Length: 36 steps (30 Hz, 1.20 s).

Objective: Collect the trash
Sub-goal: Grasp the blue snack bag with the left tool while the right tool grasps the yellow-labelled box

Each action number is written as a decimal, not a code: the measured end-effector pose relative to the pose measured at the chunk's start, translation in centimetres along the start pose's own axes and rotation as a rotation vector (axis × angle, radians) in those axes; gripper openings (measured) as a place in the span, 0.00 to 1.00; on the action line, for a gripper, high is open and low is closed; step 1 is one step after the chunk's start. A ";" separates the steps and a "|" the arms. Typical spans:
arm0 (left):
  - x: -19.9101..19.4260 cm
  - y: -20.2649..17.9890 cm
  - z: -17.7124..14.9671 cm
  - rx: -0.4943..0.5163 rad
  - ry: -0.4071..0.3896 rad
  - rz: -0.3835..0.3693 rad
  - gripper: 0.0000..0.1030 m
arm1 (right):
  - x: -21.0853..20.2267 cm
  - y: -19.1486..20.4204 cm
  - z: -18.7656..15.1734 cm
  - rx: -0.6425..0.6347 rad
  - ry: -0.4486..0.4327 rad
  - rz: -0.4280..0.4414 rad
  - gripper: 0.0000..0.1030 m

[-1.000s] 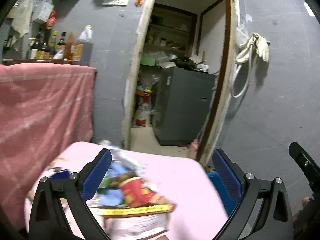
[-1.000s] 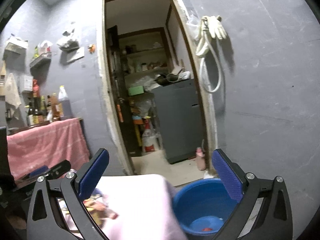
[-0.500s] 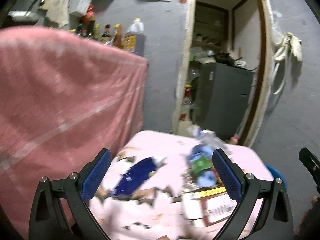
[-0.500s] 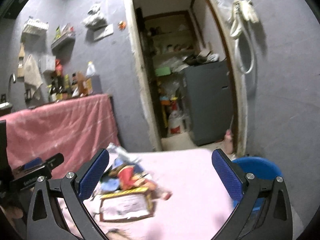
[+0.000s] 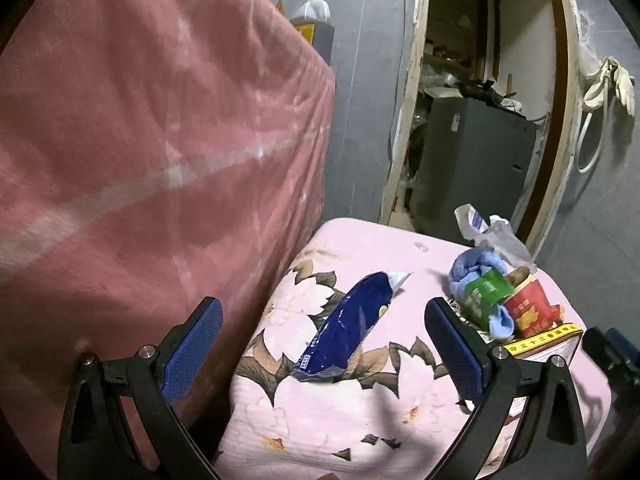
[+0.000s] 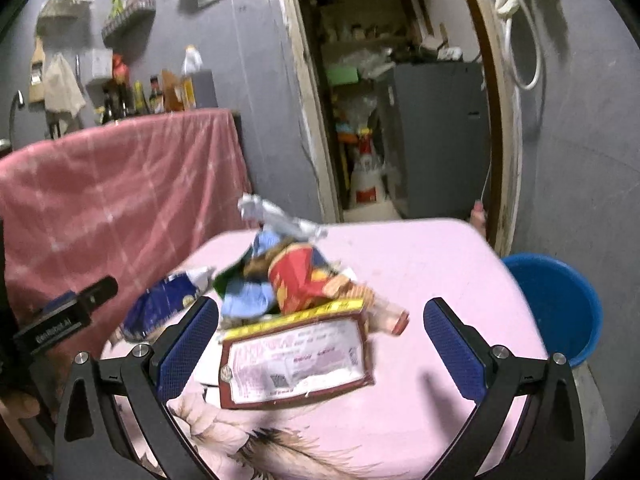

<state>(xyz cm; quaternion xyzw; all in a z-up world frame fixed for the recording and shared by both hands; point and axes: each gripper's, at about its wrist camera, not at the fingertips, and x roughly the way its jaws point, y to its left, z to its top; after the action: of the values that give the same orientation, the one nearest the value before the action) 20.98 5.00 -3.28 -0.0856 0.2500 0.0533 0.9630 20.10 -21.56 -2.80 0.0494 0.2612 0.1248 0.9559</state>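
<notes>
A pile of trash lies on a pink flowered tabletop [image 5: 360,416] [image 6: 432,272]. A dark blue snack bag [image 5: 348,328] [image 6: 160,308] lies flat, apart from the heap, directly ahead of my open left gripper [image 5: 324,352]. The heap holds a red paper cup [image 5: 524,308] [image 6: 296,276], a green wrapper [image 5: 486,292], a light blue cloth [image 5: 472,264] [image 6: 248,300], a crumpled plastic bag [image 5: 492,236] [image 6: 276,216] and a flat red-bordered packet [image 6: 296,364]. That packet lies just ahead of my open right gripper [image 6: 320,352]. Neither gripper holds anything.
A blue bucket [image 6: 556,304] stands on the floor off the table's right edge. A pink cloth-covered counter [image 5: 140,160] [image 6: 120,184] rises close on the left, with bottles [image 6: 160,92] on top. A doorway with a grey cabinet [image 6: 436,128] lies behind the table.
Both grippers have swung left and tipped down toward the table. The blue bag is now centred before the left gripper and the flat packet before the right. Both stayed open.
</notes>
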 end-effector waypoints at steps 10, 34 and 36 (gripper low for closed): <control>1.7 0.8 -0.2 -0.018 0.073 -0.067 0.89 | 3.0 0.9 -0.4 -0.034 0.145 0.000 1.00; 2.8 0.5 -0.8 -0.038 0.243 -0.154 0.19 | 6.3 2.3 -1.7 -0.072 0.326 0.037 1.00; 2.4 0.1 -1.0 -0.031 0.243 -0.159 0.18 | 6.5 1.6 -1.7 -0.036 0.339 0.053 0.99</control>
<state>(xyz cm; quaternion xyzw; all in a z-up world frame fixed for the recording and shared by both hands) 22.59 5.06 -5.35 -0.1261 0.3564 -0.0300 0.9253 24.34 -18.22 -7.17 0.0174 0.4152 0.1611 0.8952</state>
